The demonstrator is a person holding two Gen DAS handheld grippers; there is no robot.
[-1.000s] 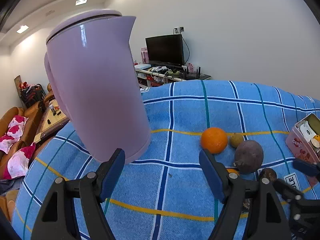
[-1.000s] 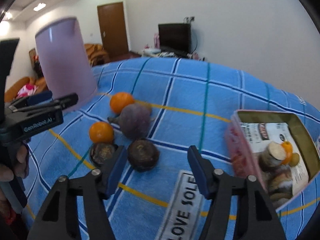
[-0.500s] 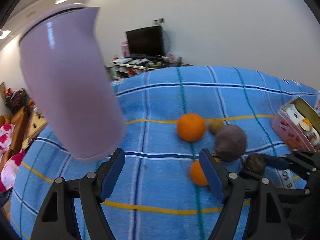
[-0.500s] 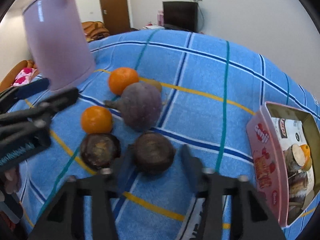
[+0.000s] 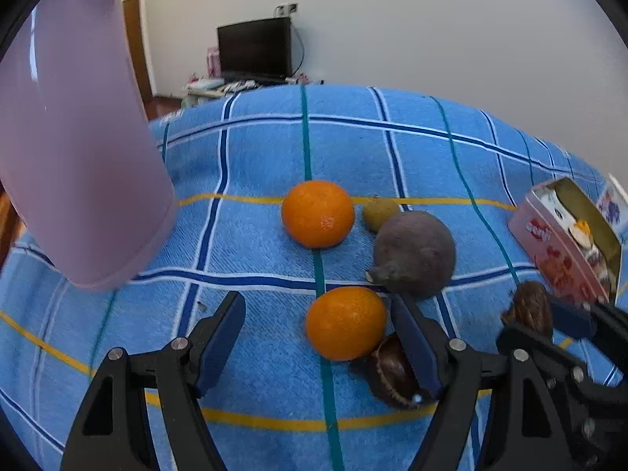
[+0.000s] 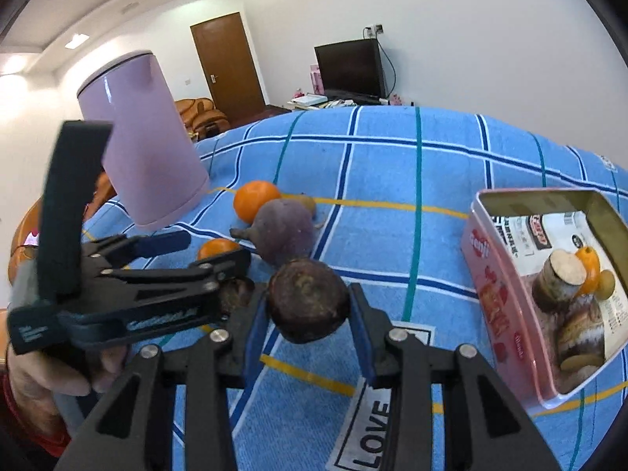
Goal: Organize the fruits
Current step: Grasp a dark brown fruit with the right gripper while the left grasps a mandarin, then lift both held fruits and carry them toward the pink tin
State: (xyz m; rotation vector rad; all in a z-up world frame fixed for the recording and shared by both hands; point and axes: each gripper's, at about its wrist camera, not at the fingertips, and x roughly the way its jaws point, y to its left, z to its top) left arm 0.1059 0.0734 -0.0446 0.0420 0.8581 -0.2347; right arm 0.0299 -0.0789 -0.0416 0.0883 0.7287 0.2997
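Note:
My right gripper (image 6: pixel 308 310) is shut on a dark brown round fruit (image 6: pixel 308 304) and holds it just above the blue checked cloth; it also shows in the left wrist view (image 5: pixel 528 308). My left gripper (image 5: pixel 318 337) is open around a small orange (image 5: pixel 345 322), with a second dark brown fruit (image 5: pixel 390 371) by its right finger. Behind lie a larger orange (image 5: pixel 318 214), a purple round fruit (image 5: pixel 414 253) and a small yellow-green fruit (image 5: pixel 380 212). A pink tin (image 6: pixel 506 306) at the right holds several fruits.
A tall lilac kettle (image 5: pixel 74 157) stands at the left on the cloth. A "LOVE" label (image 6: pixel 376 428) lies on the cloth below my right gripper. A TV and a door stand in the room behind.
My right gripper has closed on the dark brown fruit and raised it. My left gripper has moved right and forward, so that the small orange sits between its fingers.

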